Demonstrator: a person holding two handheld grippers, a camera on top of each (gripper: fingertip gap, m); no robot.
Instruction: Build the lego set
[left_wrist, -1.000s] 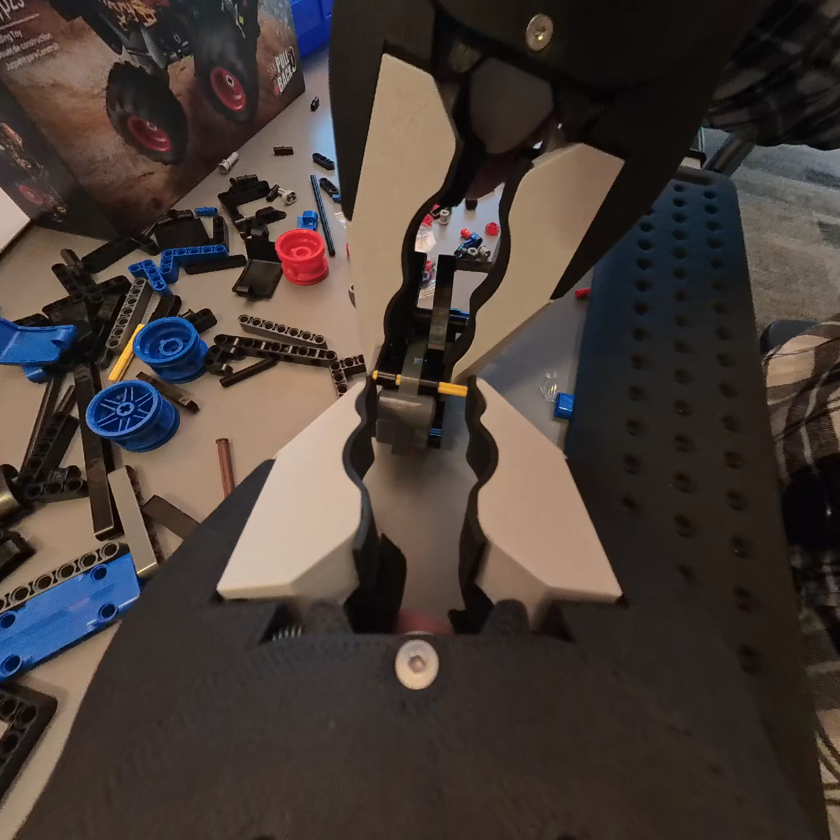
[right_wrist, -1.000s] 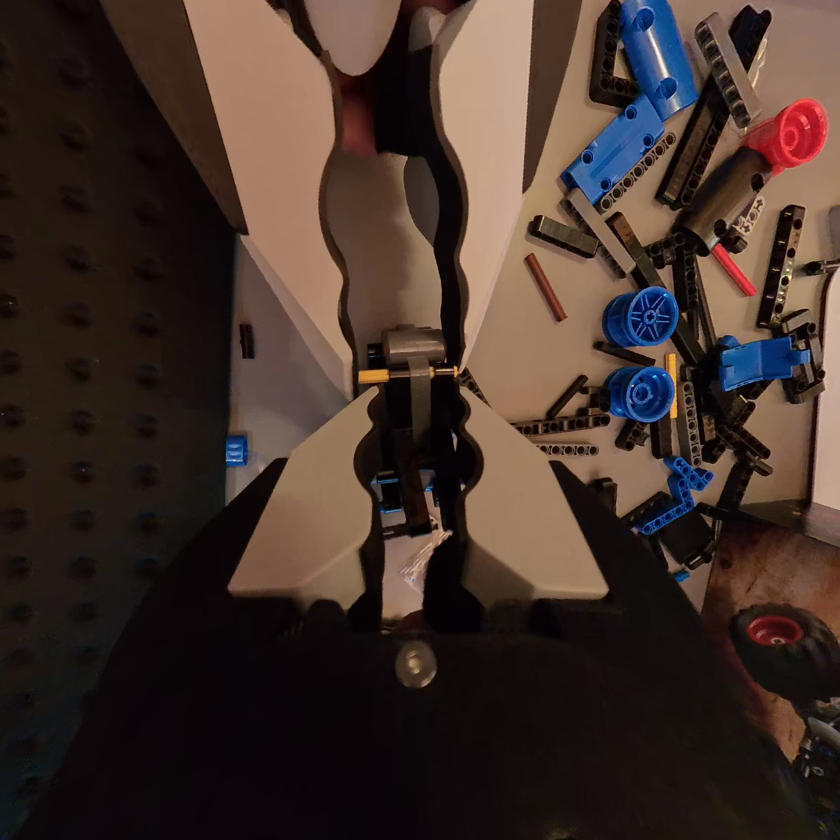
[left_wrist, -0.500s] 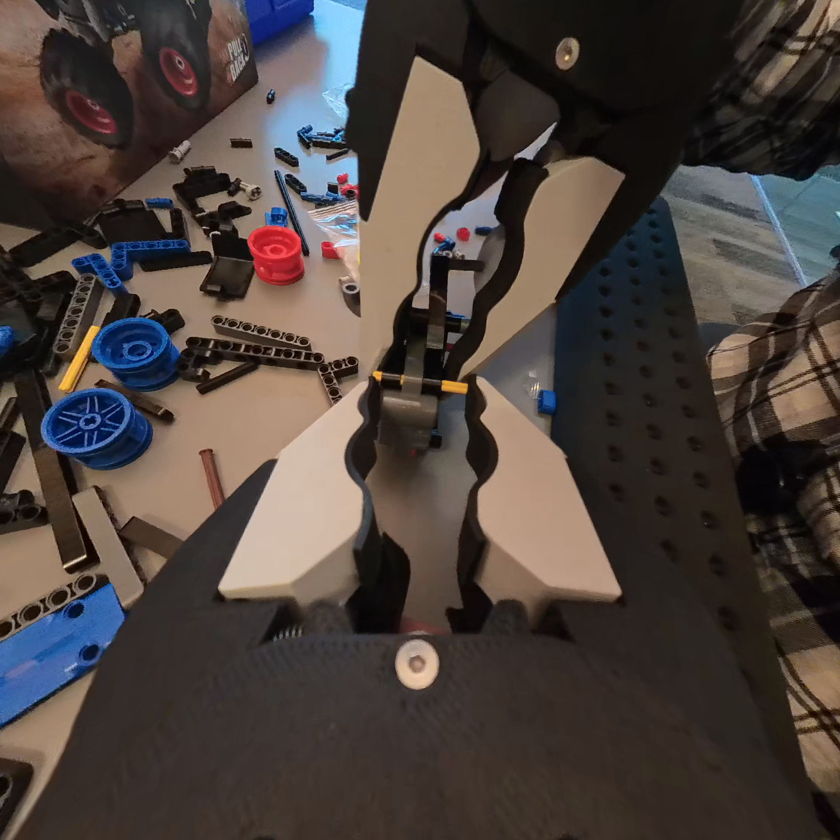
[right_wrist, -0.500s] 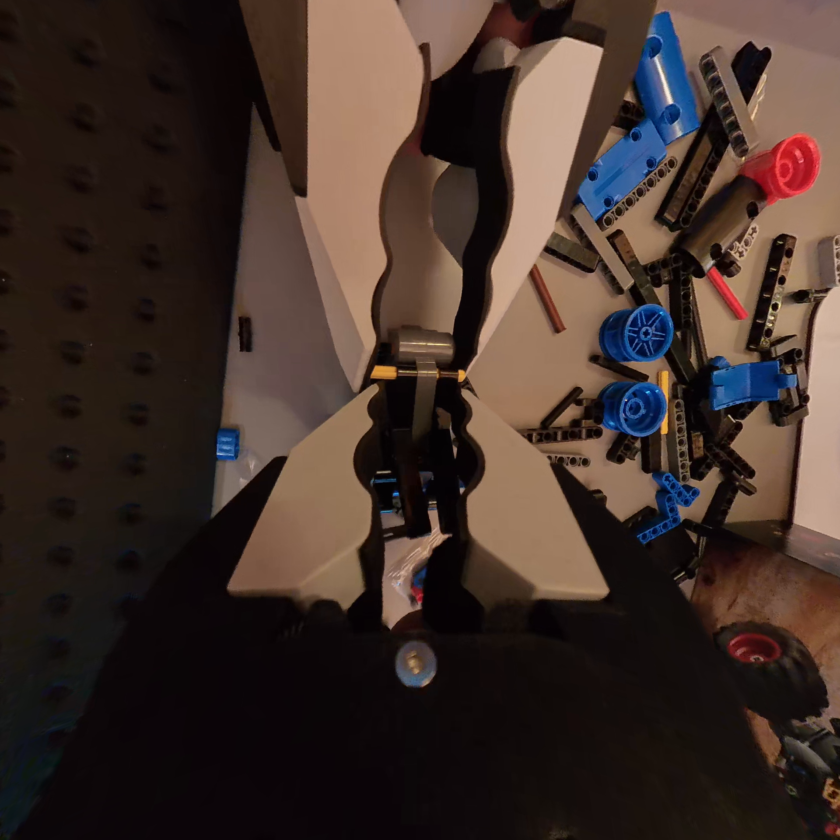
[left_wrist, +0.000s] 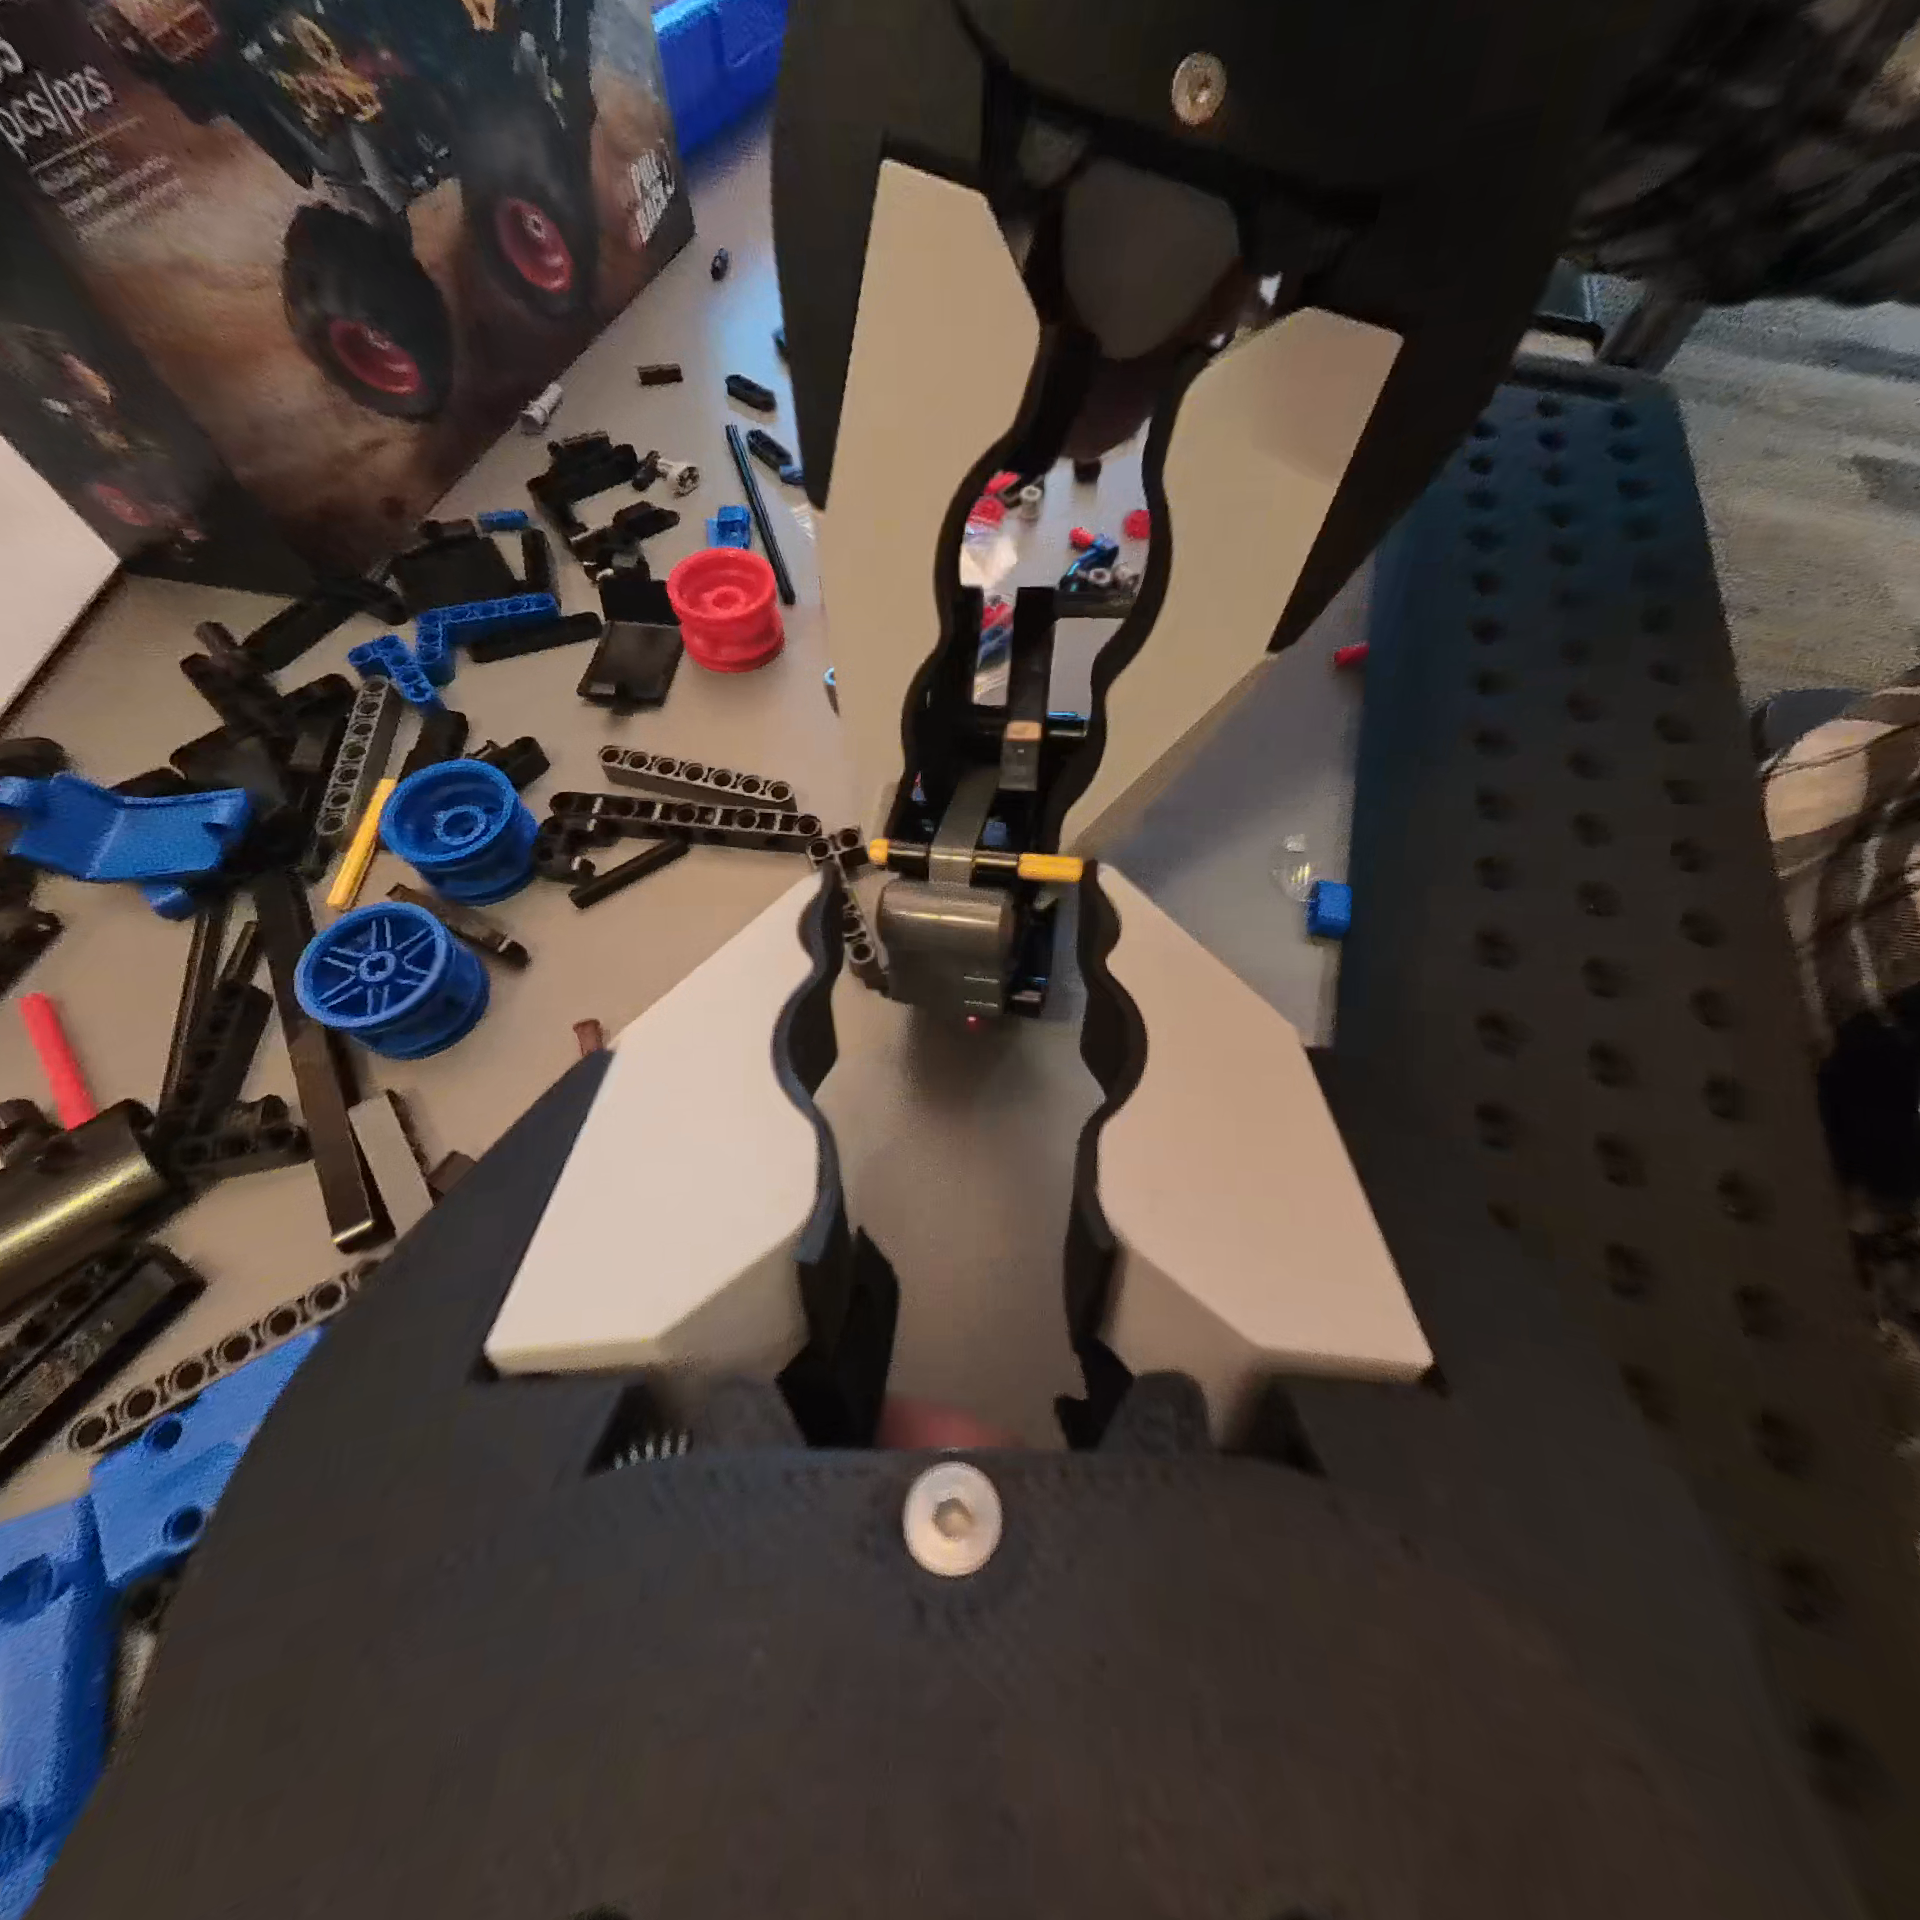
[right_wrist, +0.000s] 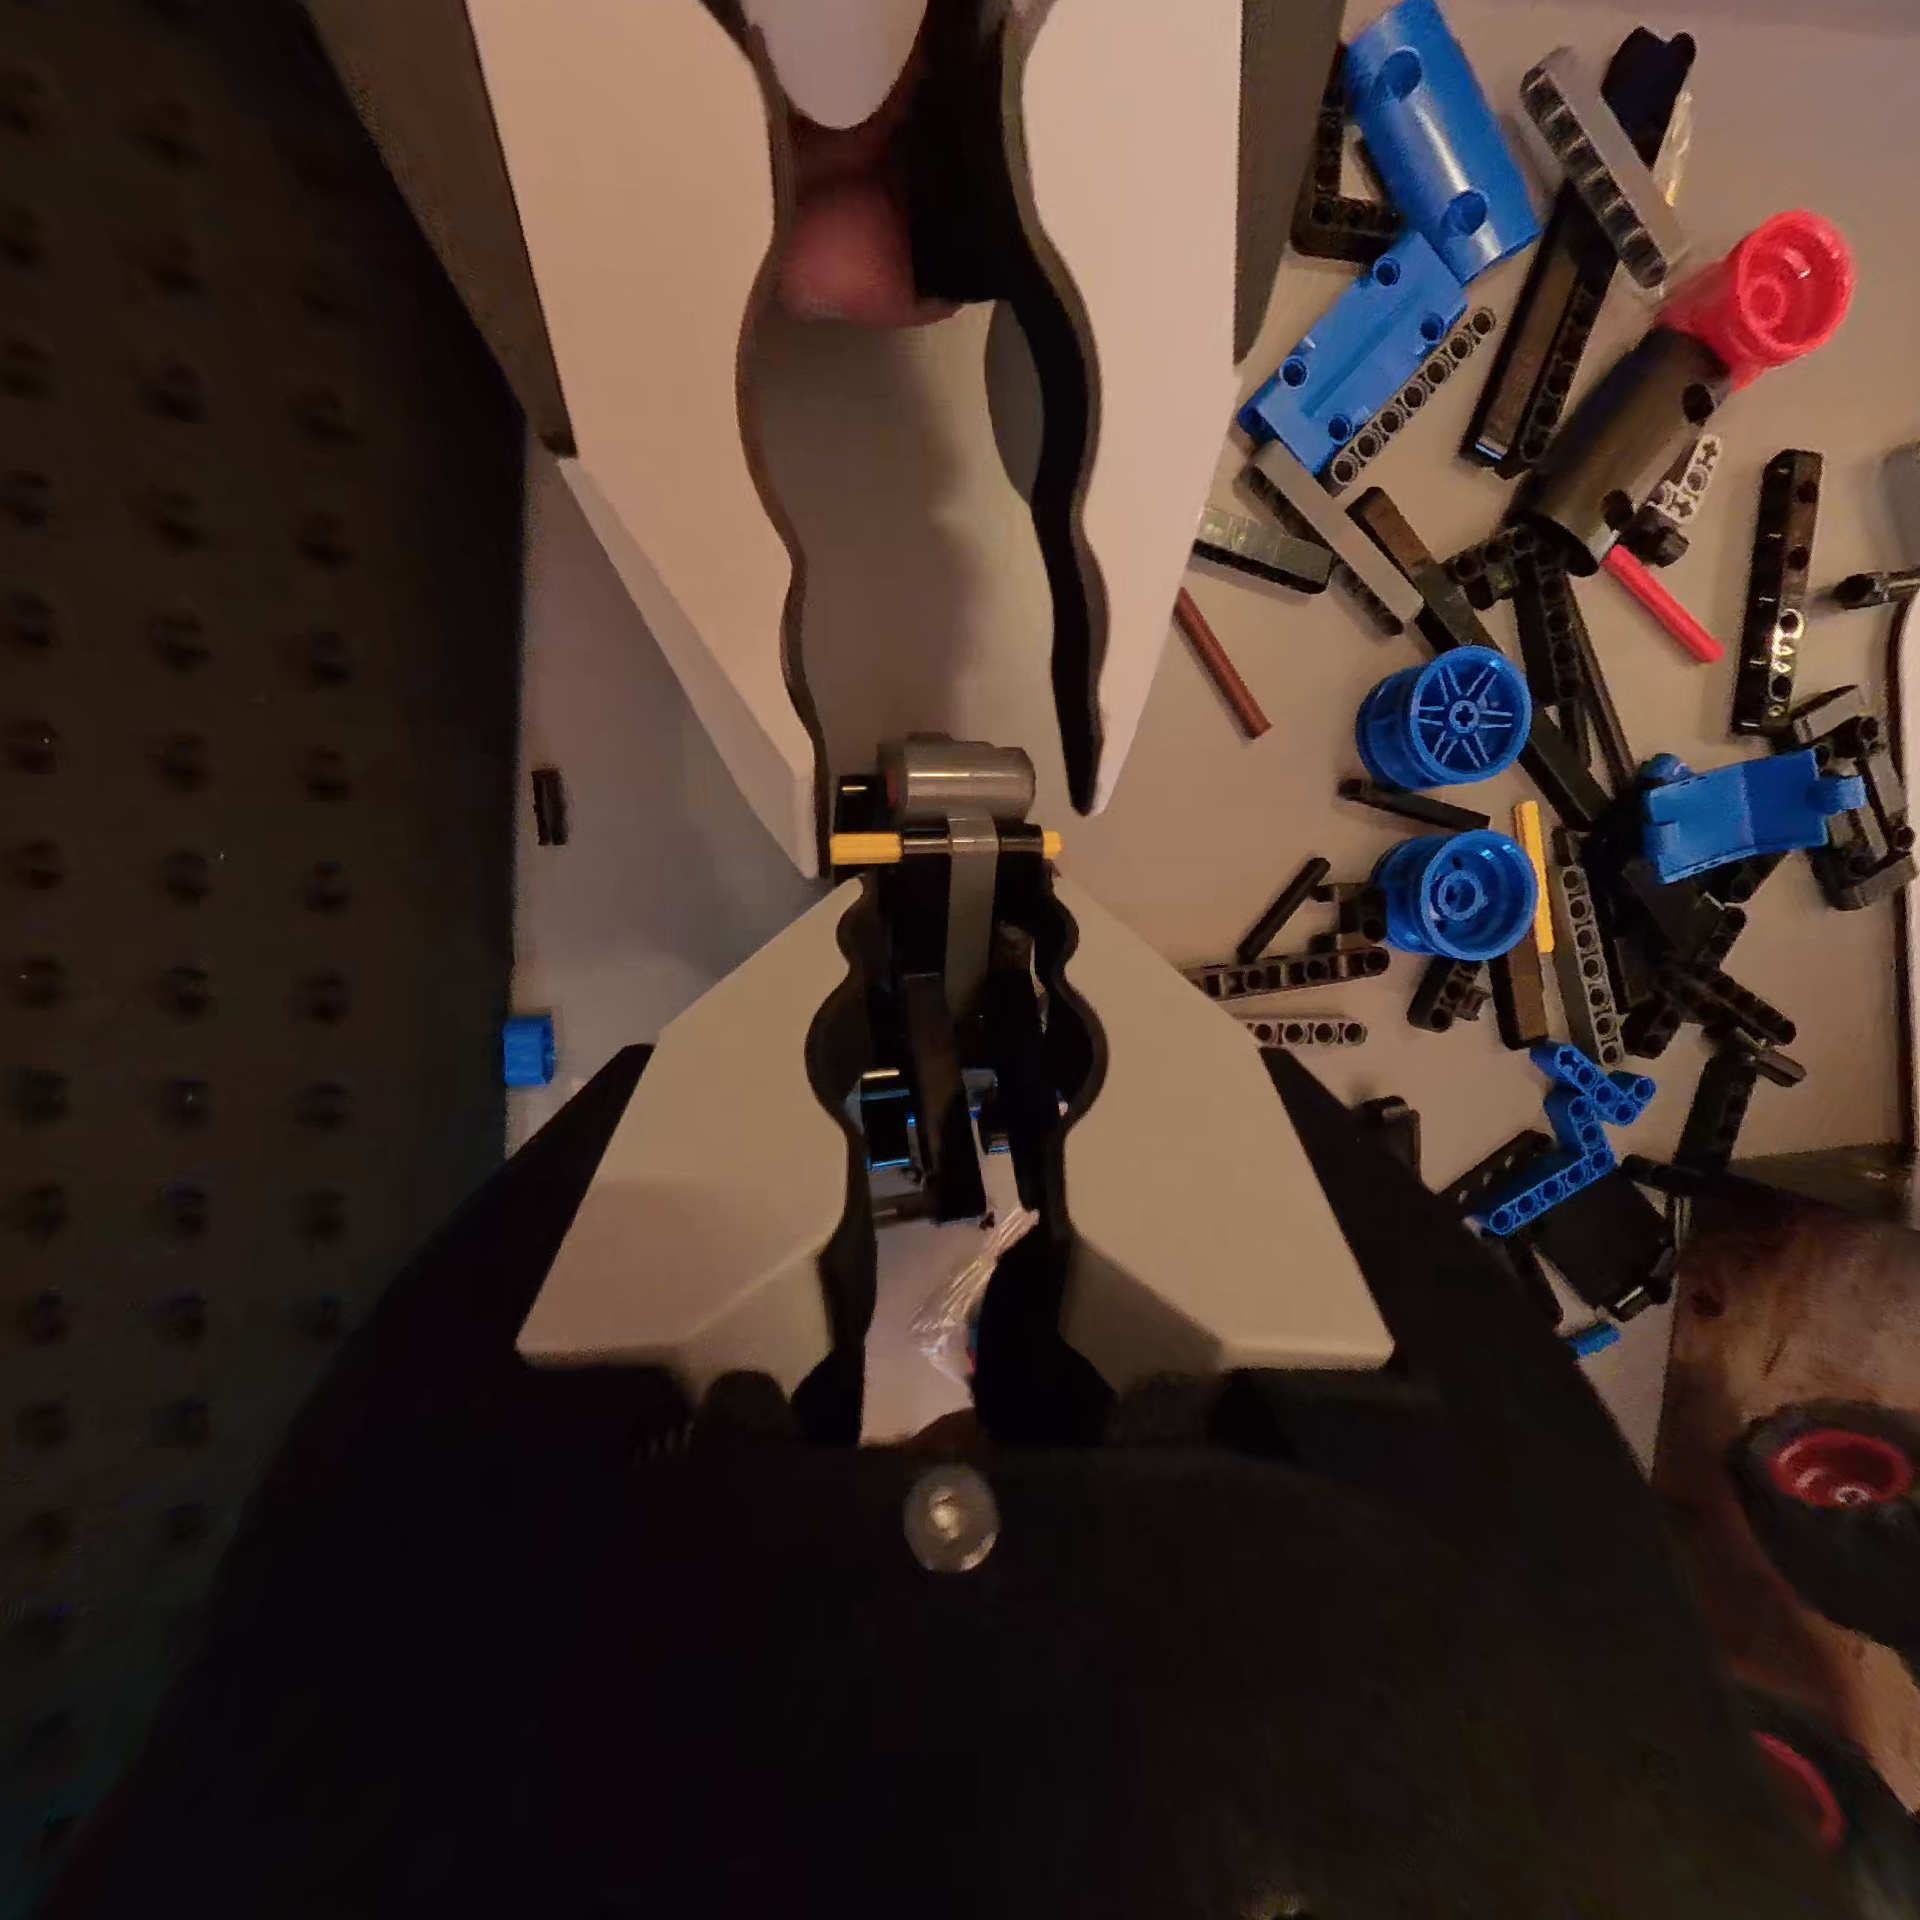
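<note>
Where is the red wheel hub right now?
In the left wrist view the red wheel hub lies on the table, left of the far gripper's finger, beside a black panel piece and near the set's box.

My left gripper (left_wrist: 961, 894): pale grey fingers (left_wrist: 717, 1164), black wavy pads, black textured body. My right gripper (right_wrist: 956, 904): same colours. Assembly (left_wrist: 961, 914) between us: dark grey block, black beams, yellow-tipped black axle (left_wrist: 977, 860). Left of assembly: two blue wheels (left_wrist: 390, 977), red wheel (left_wrist: 725, 608), black and blue beams on light grey table (left_wrist: 727, 727). Right of assembly: dark blue board (left_wrist: 1558, 935), dotted stud pattern. Plaid sleeve (left_wrist: 1849, 852) beyond board.
</note>
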